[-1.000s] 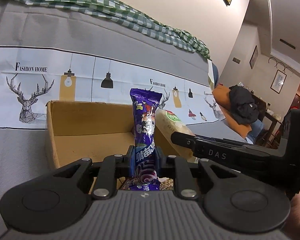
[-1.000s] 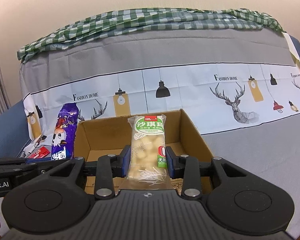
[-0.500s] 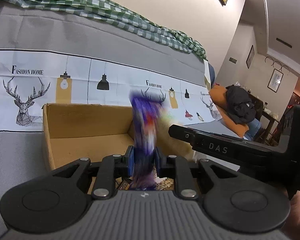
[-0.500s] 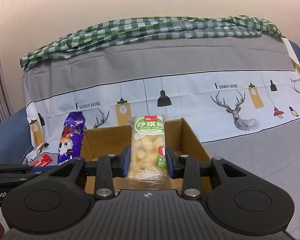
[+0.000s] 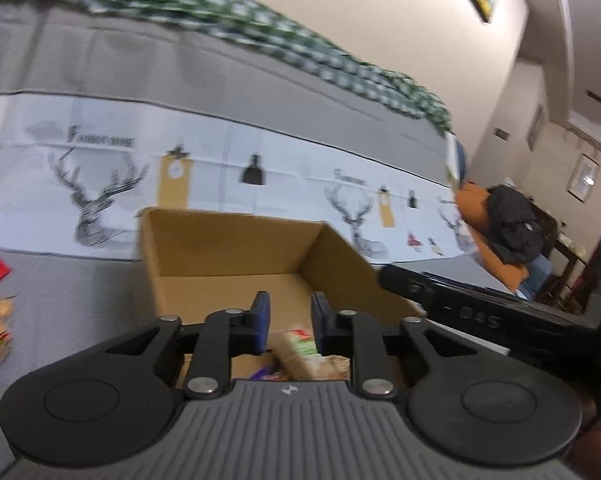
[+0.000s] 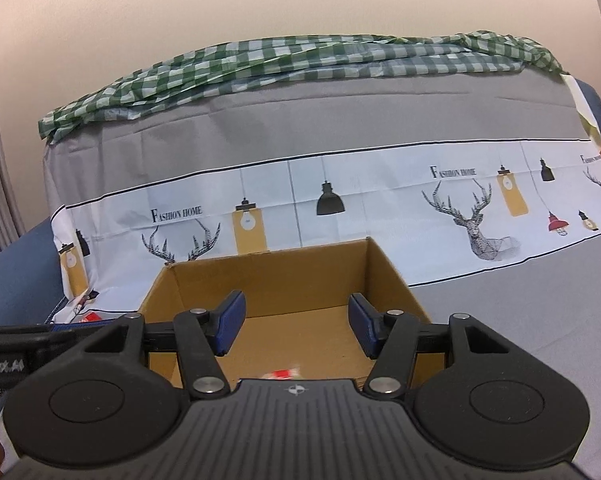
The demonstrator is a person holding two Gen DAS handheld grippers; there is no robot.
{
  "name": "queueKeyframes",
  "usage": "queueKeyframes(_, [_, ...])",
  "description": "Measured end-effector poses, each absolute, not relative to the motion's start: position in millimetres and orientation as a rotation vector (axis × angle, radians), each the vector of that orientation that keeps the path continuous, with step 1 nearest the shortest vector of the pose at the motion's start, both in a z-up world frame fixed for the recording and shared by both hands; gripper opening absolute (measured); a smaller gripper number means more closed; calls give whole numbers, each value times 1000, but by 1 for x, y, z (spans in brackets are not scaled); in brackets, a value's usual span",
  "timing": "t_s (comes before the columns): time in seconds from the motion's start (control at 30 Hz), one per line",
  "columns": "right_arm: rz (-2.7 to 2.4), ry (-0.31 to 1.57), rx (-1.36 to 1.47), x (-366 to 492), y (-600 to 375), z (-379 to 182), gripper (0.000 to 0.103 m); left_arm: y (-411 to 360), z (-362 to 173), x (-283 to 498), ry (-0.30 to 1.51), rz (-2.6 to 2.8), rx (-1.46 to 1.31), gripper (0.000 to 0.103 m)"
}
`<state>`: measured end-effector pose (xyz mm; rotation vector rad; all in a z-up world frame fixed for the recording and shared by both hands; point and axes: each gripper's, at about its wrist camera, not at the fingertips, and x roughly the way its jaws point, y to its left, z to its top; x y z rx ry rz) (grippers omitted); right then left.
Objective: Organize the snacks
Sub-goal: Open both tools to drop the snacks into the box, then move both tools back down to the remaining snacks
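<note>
Nothing is held by the left gripper (image 5: 288, 322), its jaws closing, or the right gripper (image 6: 296, 326), its jaws opening. Snack packs (image 5: 300, 354) are seen below them in the box (image 5: 228, 256).

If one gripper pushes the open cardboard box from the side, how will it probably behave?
The cardboard box would probably slide rather than tip: it looks low and wide and sits flat on the grey cloth. It is likely light, holding only a few snack packets. Its thin walls, with no lid, may flex if pushed near the rim.
</note>
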<state>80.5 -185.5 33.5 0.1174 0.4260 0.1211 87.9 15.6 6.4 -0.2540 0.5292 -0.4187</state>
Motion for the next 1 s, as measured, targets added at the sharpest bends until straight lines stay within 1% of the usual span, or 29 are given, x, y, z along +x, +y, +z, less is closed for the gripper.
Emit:
queueKeyframes(0.03, [125,428,116,81,-183,33,59,23,6,89,536,-403,-272,17])
queueKeyframes(0.27, [180,451,143,84,-157,32,57,79,9,93,609,-294,-364,17])
queueKeyframes(0.33, [194,455,160,85,-149,31,51,100,15,100,627,-219,-325,17])
queueKeyframes(0.4, [221,464,181,86,-139,31,37,121,19,110,647,-144,-307,17])
queueKeyframes(0.5, [267,467,199,87,-123,32,27,155,6,115,644,-66,-307,17])
queueKeyframes(0.53, [279,471,202,86,-118,32,27,166,-6,110,653,-32,-299,17])
queueKeyframes(0.57, [291,477,207,86,-112,31,27,177,-18,109,701,-8,-306,17])
queueKeyframes(0.6, [302,485,212,86,-108,31,28,191,-31,112,794,31,-342,18])
queueKeyframes(0.63, [317,495,218,87,-102,30,28,207,-41,113,839,53,-405,18])
queueKeyframes(0.73, [369,532,234,89,-85,28,28,239,-56,116,886,138,-487,18])
queueKeyframes(0.77, [390,539,229,89,-78,28,28,244,-59,117,899,159,-483,21])
queueKeyframes(0.83, [426,555,216,89,-64,27,29,249,-65,120,941,203,-455,22])
queueKeyframes(0.87, [436,561,217,88,-59,28,29,247,-67,122,953,210,-422,27])
queueKeyframes(0.9, [450,568,222,88,-53,27,31,244,-68,124,961,213,-391,38])
queueKeyframes(0.93, [464,575,224,88,-47,27,32,241,-70,127,969,218,-370,43])
queueKeyframes(0.97, [474,582,225,88,-41,26,34,240,-72,129,982,229,-345,46])
queueKeyframes(1.0, [484,589,227,88,-35,25,36,236,-74,132,995,240,-328,46])
